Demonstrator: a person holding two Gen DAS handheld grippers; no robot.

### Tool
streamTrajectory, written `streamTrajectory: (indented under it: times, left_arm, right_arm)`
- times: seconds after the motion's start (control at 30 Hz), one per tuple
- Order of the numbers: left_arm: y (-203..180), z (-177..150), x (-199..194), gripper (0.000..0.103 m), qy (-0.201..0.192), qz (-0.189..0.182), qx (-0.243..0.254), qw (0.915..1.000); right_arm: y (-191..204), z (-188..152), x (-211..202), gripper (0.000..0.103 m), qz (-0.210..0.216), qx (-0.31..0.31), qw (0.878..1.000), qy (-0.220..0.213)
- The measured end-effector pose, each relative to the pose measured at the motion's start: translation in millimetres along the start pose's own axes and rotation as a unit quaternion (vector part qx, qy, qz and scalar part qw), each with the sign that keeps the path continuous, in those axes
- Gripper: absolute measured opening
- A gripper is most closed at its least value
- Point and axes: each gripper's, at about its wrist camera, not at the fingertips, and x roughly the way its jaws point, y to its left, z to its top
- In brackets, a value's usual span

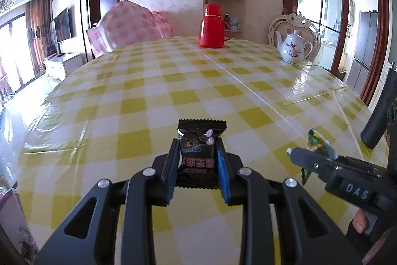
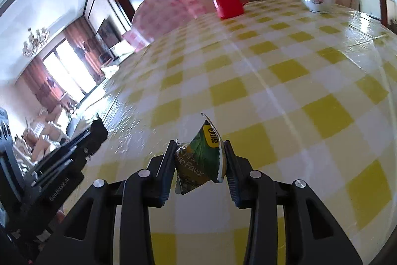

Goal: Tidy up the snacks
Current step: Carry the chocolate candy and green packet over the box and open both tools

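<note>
Tabletop (image 1: 223,81): glossy checked plastic sheet, creased. Black snack wrapper (image 1: 198,140): shiny film. Green snack packet (image 2: 201,155): crinkled foil. Red flask (image 1: 212,26): smooth plastic. Teapot (image 1: 294,47): glazed ceramic. Fingers (image 1: 173,165): matt black, ribbed pads.

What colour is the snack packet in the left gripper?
Black, with pink lettering; the snack packet shows best in the left wrist view, clamped in the left gripper.
</note>
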Motion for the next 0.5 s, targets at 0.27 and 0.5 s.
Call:
streamTrajectory:
  times: [0.27, 0.5]
  left_arm:
    - [26, -17, -31, 0.029, 0.002, 0.025, 0.010, 0.9996]
    - [55, -35, -59, 0.029, 0.007, 0.055, 0.010, 0.9984]
  right_arm:
    - [42, -16, 0, 0.038, 0.017, -0.040, 0.999, 0.010]
    - [87, -28, -4, 0.038, 0.041, -0.082, 0.996, 0.013]
